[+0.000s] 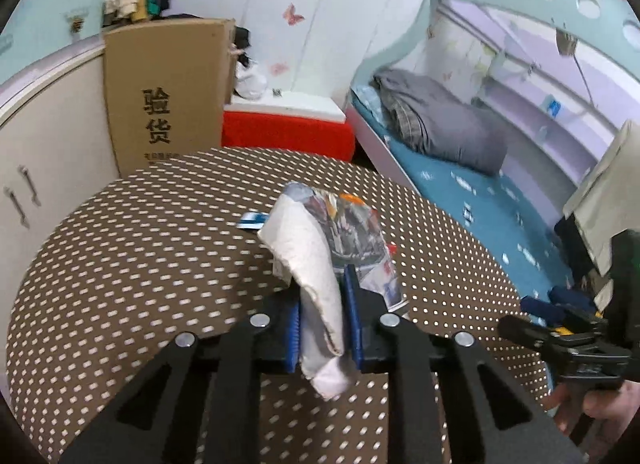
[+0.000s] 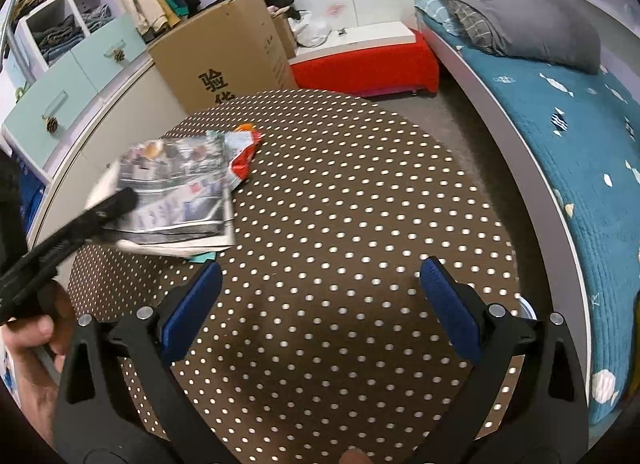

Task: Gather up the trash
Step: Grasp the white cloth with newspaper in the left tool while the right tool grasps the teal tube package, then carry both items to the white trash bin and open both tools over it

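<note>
My left gripper [image 1: 323, 316] is shut on a folded printed paper [image 1: 316, 264], a newspaper or magazine with a pale back, held just above the brown dotted round table [image 1: 140, 264]. In the right wrist view the same paper [image 2: 176, 192] hangs blurred at the left under the left gripper's arm [image 2: 68, 236]. A red and white snack wrapper [image 2: 240, 152] lies on the table behind it. A small blue and white wrapper [image 1: 252, 220] lies beside the paper. My right gripper [image 2: 320, 304] is open and empty over the table [image 2: 340, 184].
A tall cardboard box [image 1: 164, 92] stands beyond the table beside a white cabinet [image 1: 44, 136]. A red bench [image 2: 368, 60] sits at the back. A bed with a blue cover [image 2: 560, 136] and grey bedding runs along the right.
</note>
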A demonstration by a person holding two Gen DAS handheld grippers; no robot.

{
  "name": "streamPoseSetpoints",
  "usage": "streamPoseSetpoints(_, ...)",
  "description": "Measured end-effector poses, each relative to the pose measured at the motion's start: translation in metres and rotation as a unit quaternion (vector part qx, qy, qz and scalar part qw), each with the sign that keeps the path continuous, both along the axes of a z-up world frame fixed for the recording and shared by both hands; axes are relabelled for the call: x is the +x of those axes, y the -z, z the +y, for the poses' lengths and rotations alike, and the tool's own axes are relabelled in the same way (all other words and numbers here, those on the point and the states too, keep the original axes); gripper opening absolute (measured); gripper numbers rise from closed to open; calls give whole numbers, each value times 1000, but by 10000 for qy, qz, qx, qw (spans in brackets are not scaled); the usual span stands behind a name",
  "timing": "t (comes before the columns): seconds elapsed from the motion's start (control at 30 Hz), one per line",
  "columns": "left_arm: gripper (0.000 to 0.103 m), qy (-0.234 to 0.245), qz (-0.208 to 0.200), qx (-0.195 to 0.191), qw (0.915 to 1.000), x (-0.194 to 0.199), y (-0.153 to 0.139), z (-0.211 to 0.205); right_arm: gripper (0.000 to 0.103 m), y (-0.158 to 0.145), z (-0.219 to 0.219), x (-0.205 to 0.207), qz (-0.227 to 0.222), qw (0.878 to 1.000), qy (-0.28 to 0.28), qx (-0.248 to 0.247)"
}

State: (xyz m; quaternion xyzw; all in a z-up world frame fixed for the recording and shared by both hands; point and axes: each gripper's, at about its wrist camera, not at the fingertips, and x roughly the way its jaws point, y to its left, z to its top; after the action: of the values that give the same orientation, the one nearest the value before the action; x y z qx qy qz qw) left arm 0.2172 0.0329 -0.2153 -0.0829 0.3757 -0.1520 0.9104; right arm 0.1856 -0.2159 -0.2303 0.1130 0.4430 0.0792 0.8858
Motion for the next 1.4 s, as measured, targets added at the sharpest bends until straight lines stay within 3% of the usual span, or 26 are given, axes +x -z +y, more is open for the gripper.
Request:
streamPoseSetpoints(0.23,18,-664,-193,-60,9976,-37,-10,58,97,6,36,18,83,9994,-333,-99)
streamPoseSetpoints(0.5,18,-1101,-39,-105,9939,-60,-1,101,97,13,96,64,38,9965,-781,-309)
streamPoseSetpoints(0.53,18,-1122,-46,-116,9936,-62,-1,105,92,14,99,67,22,9965,-774,-328)
streamPoseSetpoints(0.67,18,-1117,-44,-132,9936,-68,-1,109,54,19,111,83,47,9960,-737,-500)
streamPoseSetpoints(0.73,18,-1096,-29,-155,9939,-70,1,108,44,22,121,88,-23,9940,-764,-786)
streamPoseSetpoints(0.8,18,-1091,-23,-179,9939,-70,2,106,24,22,128,88,-119,9911,-818,-1040)
streamPoseSetpoints(0.87,18,-1080,-27,-222,9939,-71,1,104,22,22,130,82,-149,9901,-871,-1088)
streamPoseSetpoints(1.2,18,-804,-143,-250,9963,-88,-8,87,22,15,71,18,-208,9964,-817,42)
streamPoseSetpoints(1.4,18,-519,-319,-255,9978,-97,-22,62,22,-2,42,-6,-429,9965,-701,155)
